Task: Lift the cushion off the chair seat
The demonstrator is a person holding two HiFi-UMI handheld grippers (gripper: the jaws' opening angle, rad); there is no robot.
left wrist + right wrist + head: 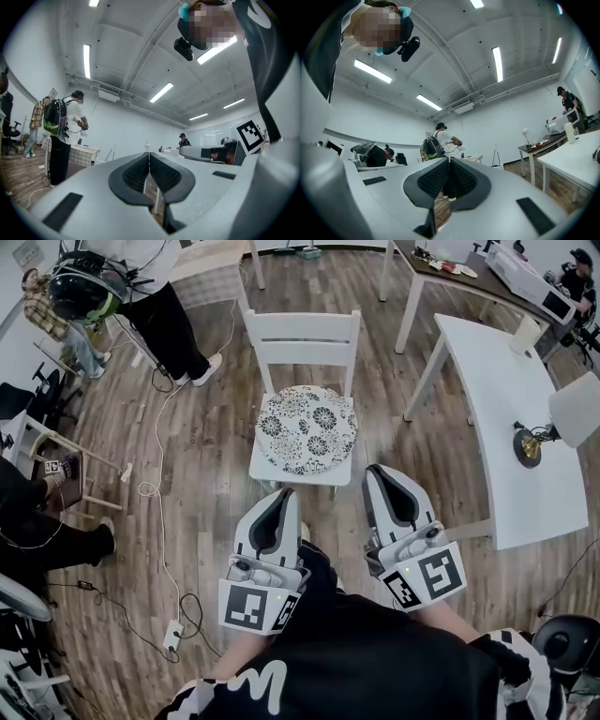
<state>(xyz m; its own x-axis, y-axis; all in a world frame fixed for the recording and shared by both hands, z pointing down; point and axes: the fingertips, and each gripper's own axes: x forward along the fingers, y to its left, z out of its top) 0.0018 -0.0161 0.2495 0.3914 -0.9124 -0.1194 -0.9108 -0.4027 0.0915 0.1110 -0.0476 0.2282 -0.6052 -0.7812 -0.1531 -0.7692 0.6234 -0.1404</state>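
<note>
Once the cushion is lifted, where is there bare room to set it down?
Table, bare between its chair-side edge and the lamp. Floor between chair and table is open too. Left of the chair is crowded: cable, people's legs.

The cushion [307,428] is covering most of the chair [302,337] seat, and the seat is hiding most of the legs. The left gripper [283,494] and right gripper [378,471] are concealing the hands carrying them. The head view's right edge is cutting off the white table [506,427] and its lamp [574,409]. The left edge is cropping a seated person [56,545]. Small objects [448,266] on the far table [473,284] are appearing too small to identify. In the left gripper view, the closed jaws are leaving only a sliver of a white leg [157,203], its owner unclear.
</note>
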